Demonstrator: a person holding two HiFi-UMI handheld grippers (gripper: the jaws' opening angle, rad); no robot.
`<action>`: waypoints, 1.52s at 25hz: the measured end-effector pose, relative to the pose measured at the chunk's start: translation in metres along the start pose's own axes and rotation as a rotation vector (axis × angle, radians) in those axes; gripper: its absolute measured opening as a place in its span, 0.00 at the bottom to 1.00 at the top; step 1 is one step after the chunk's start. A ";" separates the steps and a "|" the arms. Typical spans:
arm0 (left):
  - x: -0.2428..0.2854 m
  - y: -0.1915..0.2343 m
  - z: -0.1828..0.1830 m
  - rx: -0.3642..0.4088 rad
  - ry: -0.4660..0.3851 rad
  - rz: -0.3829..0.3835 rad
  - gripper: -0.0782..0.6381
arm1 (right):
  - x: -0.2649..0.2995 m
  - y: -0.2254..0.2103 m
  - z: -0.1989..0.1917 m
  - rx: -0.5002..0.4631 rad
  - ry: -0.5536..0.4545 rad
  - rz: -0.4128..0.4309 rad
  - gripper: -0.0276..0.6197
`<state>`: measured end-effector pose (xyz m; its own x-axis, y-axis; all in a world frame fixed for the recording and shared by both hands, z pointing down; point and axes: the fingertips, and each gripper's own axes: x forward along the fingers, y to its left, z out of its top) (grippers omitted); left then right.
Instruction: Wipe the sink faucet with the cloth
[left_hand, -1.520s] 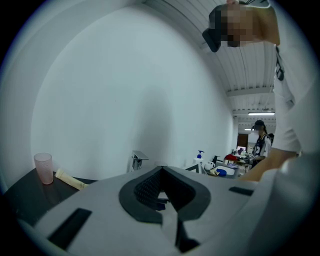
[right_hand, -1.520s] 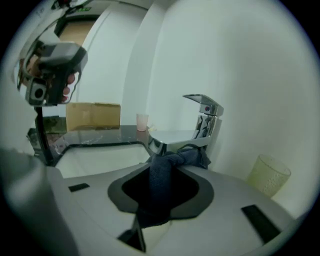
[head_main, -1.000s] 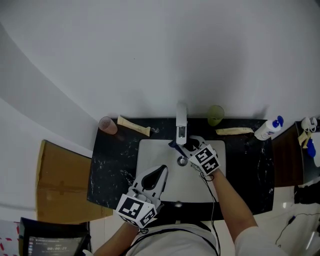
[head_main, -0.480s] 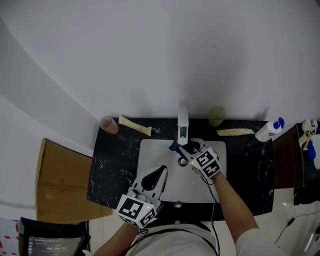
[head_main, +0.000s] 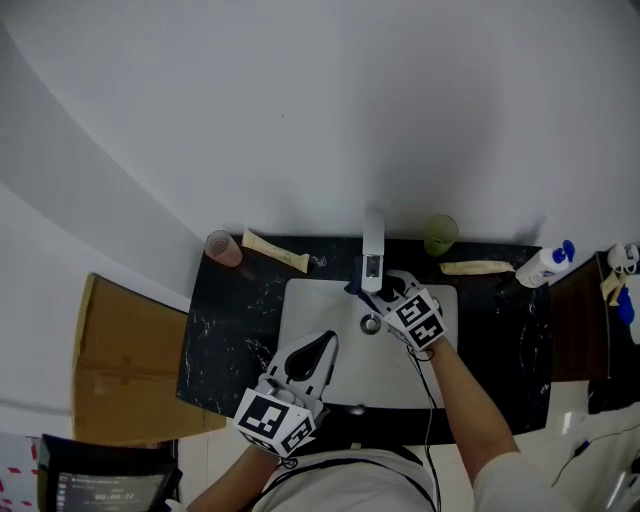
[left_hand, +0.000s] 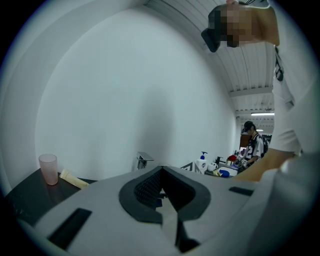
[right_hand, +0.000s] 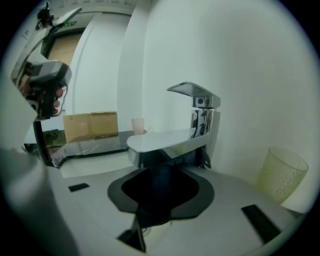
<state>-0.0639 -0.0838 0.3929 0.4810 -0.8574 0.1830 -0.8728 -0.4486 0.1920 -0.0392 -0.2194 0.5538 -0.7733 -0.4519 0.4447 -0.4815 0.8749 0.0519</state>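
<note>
Dark blue cloth (right_hand: 159, 192) sat clamped between my right gripper (right_hand: 167, 165) fingers, pressed under the flat spout of the chrome sink faucet (right_hand: 172, 141). My left gripper (left_hand: 161, 172) hung over the white sink (head_main: 300, 320), fingers closed on nothing

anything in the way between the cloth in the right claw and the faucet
Nothing visible. The right claw is shut on the dark cloth, which sits right under the faucet spout, seemingly against it. The green cup stands off to one side, and the left claw is apart, over the sink front.
</note>
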 end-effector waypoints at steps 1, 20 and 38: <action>-0.001 0.001 0.000 0.001 0.004 0.005 0.11 | 0.004 -0.006 0.003 -0.026 0.011 -0.012 0.21; -0.002 -0.003 -0.008 -0.004 -0.020 -0.040 0.11 | -0.030 0.030 -0.011 0.069 -0.008 0.010 0.21; -0.010 -0.007 0.001 -0.016 -0.026 -0.035 0.11 | -0.027 0.033 -0.009 0.129 0.029 0.035 0.21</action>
<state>-0.0627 -0.0724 0.3883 0.5086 -0.8476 0.1513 -0.8541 -0.4744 0.2133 -0.0305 -0.1772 0.5514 -0.7793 -0.4146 0.4699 -0.5048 0.8596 -0.0788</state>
